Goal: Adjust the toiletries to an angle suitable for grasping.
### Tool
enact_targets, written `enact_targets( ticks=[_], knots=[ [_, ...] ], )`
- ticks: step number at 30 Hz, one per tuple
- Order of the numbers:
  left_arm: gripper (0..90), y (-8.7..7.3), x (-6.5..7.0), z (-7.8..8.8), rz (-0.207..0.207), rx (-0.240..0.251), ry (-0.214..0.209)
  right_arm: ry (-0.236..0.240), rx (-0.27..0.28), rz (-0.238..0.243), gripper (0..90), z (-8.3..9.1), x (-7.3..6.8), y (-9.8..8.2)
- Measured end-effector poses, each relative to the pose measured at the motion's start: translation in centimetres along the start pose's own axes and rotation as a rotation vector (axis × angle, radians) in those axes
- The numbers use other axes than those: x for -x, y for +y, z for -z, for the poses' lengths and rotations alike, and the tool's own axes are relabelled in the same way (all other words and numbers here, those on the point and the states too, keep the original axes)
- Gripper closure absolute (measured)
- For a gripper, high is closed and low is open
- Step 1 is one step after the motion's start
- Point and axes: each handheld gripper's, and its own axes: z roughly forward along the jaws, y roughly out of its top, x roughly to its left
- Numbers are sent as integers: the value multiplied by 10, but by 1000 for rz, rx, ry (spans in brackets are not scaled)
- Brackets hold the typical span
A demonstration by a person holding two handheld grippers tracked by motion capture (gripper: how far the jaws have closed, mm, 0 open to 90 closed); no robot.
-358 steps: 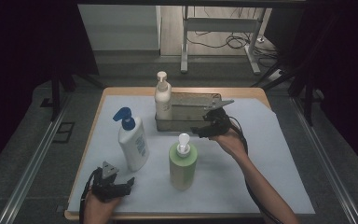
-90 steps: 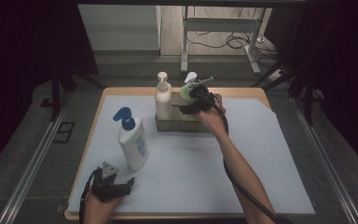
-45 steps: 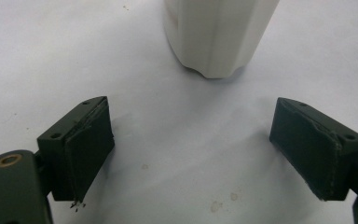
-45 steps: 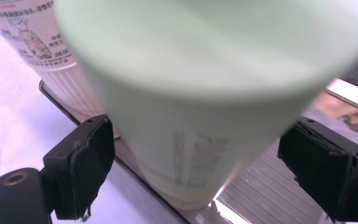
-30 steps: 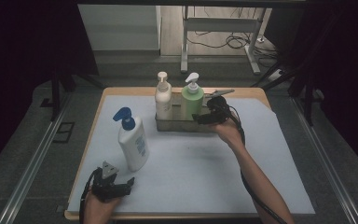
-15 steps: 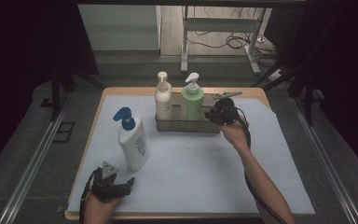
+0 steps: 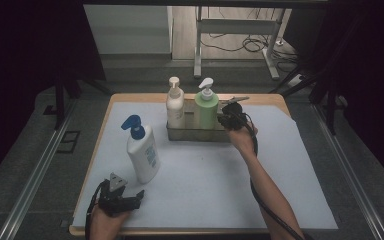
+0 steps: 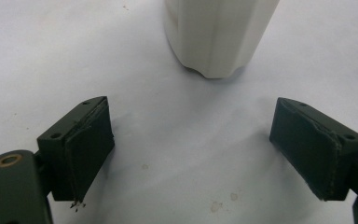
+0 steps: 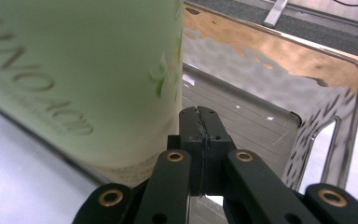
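A green pump bottle [image 7: 207, 107] stands in a metal tray [image 7: 200, 134] beside a cream pump bottle [image 7: 175, 105]. My right gripper [image 7: 225, 120] hovers at the tray's right end, just right of the green bottle. In the right gripper view its jaws [image 9: 200, 121] are shut with nothing between them, having just been closing, and the green bottle [image 9: 74, 70] is close on the left. My left gripper [image 7: 137, 197] rests open near the front left edge. In front of it stands a white bottle with a blue pump [image 7: 142, 152], whose base [image 8: 219, 32] lies beyond the open jaws [image 8: 191, 154].
The tray's shiny right wall [image 9: 307, 93] with a handle slot rises just beyond my right jaws. White paper [image 7: 205, 185] covers the wooden table. Dark floor and rails border the table on both sides.
The green bottle went from the table into the tray, and the right gripper has let go of it. Over the last second that gripper shifted slightly and its jaws closed. The left gripper stayed still.
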Motion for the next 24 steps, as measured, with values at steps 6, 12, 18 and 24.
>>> enact_targets(
  ticks=[6,12,18,24],
  knots=[
    [129,0,0,0,0,0,0,22,4,-23,898,-6,2,4],
    [129,0,0,0,0,-1,0,43,-7,-35,898,-9,4,5],
    [129,0,0,0,0,0,0,60,-10,-27,896,-12,-3,5],
    [129,0,0,0,0,-1,0,71,-12,-13,886,-15,-10,5]
  ],
)
